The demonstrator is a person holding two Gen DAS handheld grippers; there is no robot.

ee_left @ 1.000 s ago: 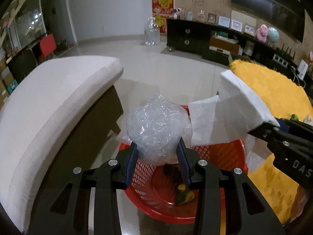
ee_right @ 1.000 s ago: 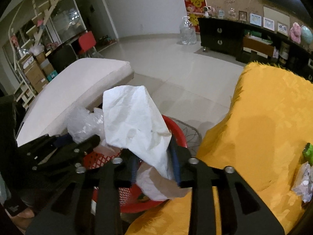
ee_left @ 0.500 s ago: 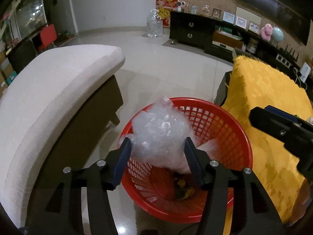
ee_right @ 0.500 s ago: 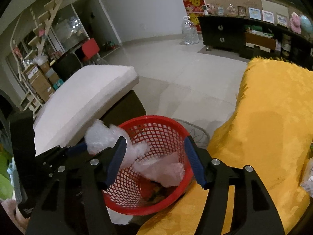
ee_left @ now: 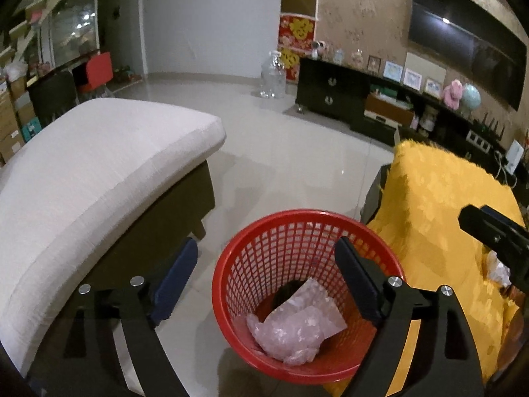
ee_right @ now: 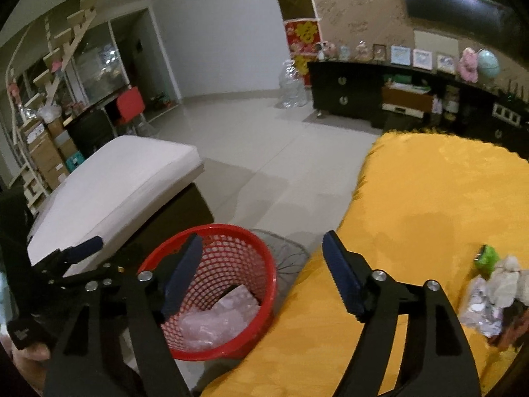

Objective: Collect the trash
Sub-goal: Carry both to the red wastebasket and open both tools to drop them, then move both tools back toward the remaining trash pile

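A red mesh basket (ee_left: 219,284) stands on the floor between a white bench and a yellow-covered seat. A crumpled clear plastic wad (ee_left: 294,334) and a pale sheet (ee_left: 305,294) lie at its bottom. My left gripper (ee_left: 266,246) hangs above the basket with its jaws opening and nothing between them. My right gripper (ee_right: 263,240) is above the basket's (ee_right: 273,278) right edge, jaws also opening and empty. The plastic (ee_right: 215,321) shows in the right wrist view too. More crumpled trash (ee_right: 492,297) and a green item (ee_right: 486,256) lie on the yellow cover.
A white cushioned bench (ee_left: 99,165) is left of the basket and the yellow cover (ee_right: 429,198) is right of it. Pale tiled floor (ee_left: 281,152) stretches beyond, towards a black cabinet (ee_left: 330,96) and a clear water jug (ee_left: 272,77). A wire object (ee_right: 284,248) lies behind the basket.
Both grippers opened and rose. The plastic wad left the left jaws and the white paper left the right jaws; both now lie in the red basket.
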